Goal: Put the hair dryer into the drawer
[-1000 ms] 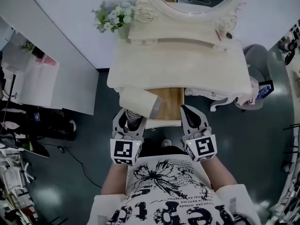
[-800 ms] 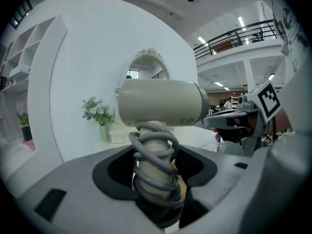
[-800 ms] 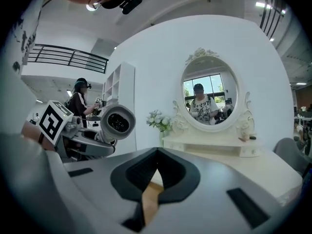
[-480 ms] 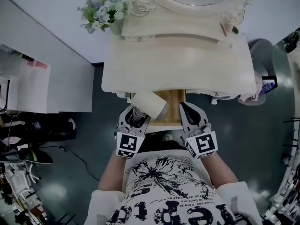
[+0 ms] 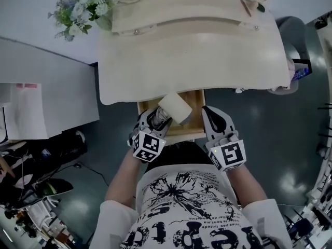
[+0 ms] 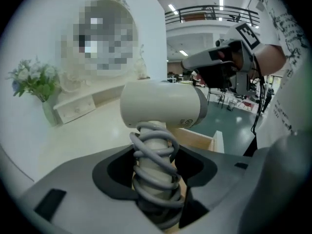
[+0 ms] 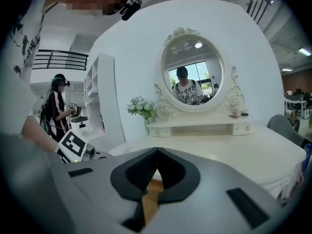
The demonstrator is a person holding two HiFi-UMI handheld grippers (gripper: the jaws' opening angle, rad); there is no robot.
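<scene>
The cream hair dryer (image 5: pixel 175 108) has its grey cord coiled round the handle. My left gripper (image 5: pixel 155 118) is shut on that wrapped handle, with the barrel (image 6: pixel 163 110) lying crosswise above the jaws. It hangs over the left part of the open wooden drawer (image 5: pixel 196 114) under the dressing table. In the left gripper view the drawer's front corner (image 6: pixel 204 139) shows just behind the handle. My right gripper (image 5: pixel 212 115) is at the drawer's right side, shut and empty, its tips meeting (image 7: pixel 157 152) over the wood (image 7: pixel 151 195).
The cream dressing table top (image 5: pixel 192 61) overhangs the drawer's back. A vase of flowers (image 5: pixel 83 9) stands at its back left, and a mirror (image 7: pixel 192 77) rises behind. A grey chair (image 5: pixel 291 40) is at the right, a white cabinet (image 5: pixel 41 97) at the left.
Both grippers have come down toward the drawer. The hair dryer has moved right and lower, from the drawer's left edge to over its opening. The right gripper stays shut.
</scene>
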